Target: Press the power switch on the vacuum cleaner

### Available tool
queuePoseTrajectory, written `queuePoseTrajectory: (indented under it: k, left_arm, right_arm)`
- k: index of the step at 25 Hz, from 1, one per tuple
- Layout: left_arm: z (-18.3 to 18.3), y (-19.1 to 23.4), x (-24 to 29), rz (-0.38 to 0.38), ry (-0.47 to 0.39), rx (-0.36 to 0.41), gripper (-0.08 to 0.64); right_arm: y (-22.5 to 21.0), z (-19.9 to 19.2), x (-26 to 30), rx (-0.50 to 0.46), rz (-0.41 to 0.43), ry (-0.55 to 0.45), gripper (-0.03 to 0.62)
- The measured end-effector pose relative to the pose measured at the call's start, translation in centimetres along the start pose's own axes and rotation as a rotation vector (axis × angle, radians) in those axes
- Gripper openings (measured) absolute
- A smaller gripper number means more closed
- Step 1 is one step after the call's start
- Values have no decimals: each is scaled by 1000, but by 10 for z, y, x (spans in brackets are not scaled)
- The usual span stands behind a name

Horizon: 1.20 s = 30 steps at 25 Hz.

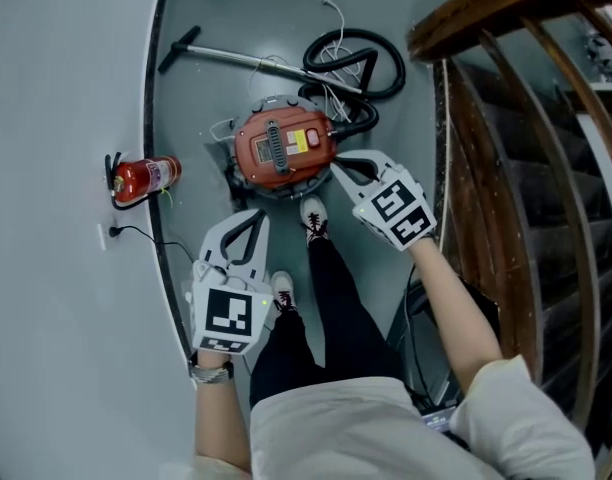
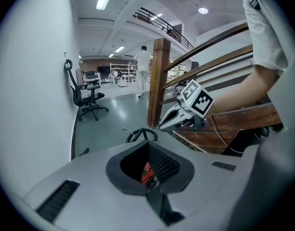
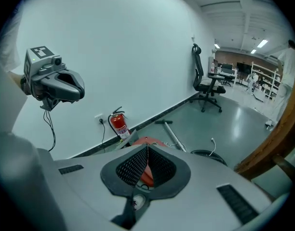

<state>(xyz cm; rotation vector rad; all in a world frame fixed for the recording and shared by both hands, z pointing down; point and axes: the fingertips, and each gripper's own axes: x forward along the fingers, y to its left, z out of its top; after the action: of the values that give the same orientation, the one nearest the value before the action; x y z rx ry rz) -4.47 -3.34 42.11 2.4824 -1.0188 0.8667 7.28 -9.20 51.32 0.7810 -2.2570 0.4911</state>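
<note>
A red-orange vacuum cleaner (image 1: 284,148) sits on the grey floor, with a grey ribbed handle on top; I cannot make out its power switch. Its black hose (image 1: 354,63) coils behind it and a metal wand (image 1: 241,58) lies beyond. My right gripper (image 1: 338,160) hangs above the cleaner's right edge, its jaws shut on nothing. Held in the air nearer the body, my left gripper (image 1: 258,214) is shut and empty too. In the right gripper view, the orange body (image 3: 146,141) shows below the shut right gripper (image 3: 147,150). The left gripper (image 2: 148,148) sees a red sliver (image 2: 146,173).
A red fire extinguisher (image 1: 146,176) stands against the white wall (image 1: 66,168), beside a plugged-in cord. A wooden stair railing (image 1: 516,118) runs along the right. The person's shoes (image 1: 313,218) stand just before the cleaner. A black office chair (image 2: 87,97) is farther down the hall.
</note>
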Motion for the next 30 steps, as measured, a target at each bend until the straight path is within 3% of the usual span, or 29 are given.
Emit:
queuePoseTrajectory:
  k: [6,15,23,30]
  left_arm:
    - [28,-10,-25,6,-39,99,2]
    - [67,-17,-57,38,-112,166,2]
    - [92,-32,-84,17,-159,215,2]
    - [97,-50,-117,-1,-207,205,2]
  right_arm:
    - [16,40,-53,-48,-19,-63,32]
    - [42,72,-120,-80,-66,-100,32]
    - [73,84,-159,-153,-98,-103,32]
    - [105,98,-199,-158,-122,-110,32]
